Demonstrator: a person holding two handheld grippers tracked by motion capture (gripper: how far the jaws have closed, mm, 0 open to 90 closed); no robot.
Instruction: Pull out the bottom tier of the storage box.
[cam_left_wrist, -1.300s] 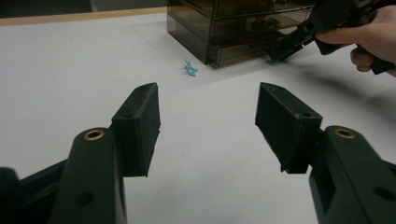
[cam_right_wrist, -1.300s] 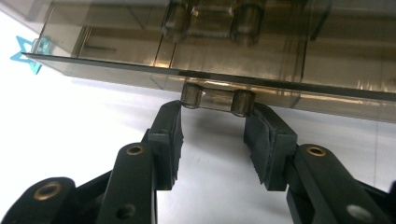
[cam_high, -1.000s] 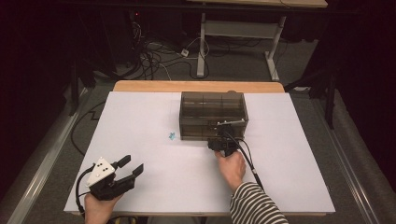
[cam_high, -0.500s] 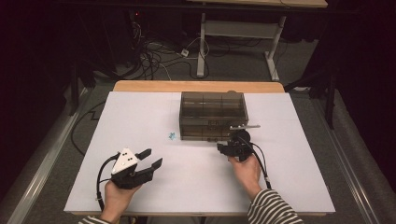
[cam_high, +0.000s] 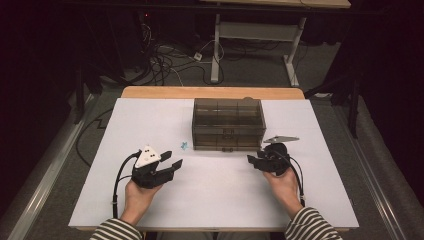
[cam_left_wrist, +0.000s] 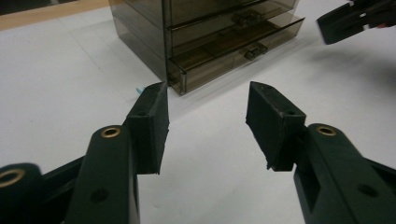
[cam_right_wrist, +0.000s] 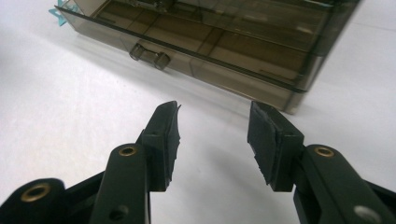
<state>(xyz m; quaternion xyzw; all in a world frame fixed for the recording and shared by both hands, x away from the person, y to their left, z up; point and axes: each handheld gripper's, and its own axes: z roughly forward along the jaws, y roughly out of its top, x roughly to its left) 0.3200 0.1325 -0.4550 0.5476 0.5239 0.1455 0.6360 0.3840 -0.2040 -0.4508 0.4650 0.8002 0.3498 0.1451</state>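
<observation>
White tabletop (cam_high: 215, 200) on grey floor (cam_high: 60, 165) — left gripper (cam_left_wrist: 208, 119), right gripper (cam_right_wrist: 215, 135) both parted, empty, before drawer box (cam_high: 227, 124).

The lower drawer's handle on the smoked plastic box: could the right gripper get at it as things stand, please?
Probably yes: the right gripper, jaws open and empty, faces the handle across bare table.
</observation>
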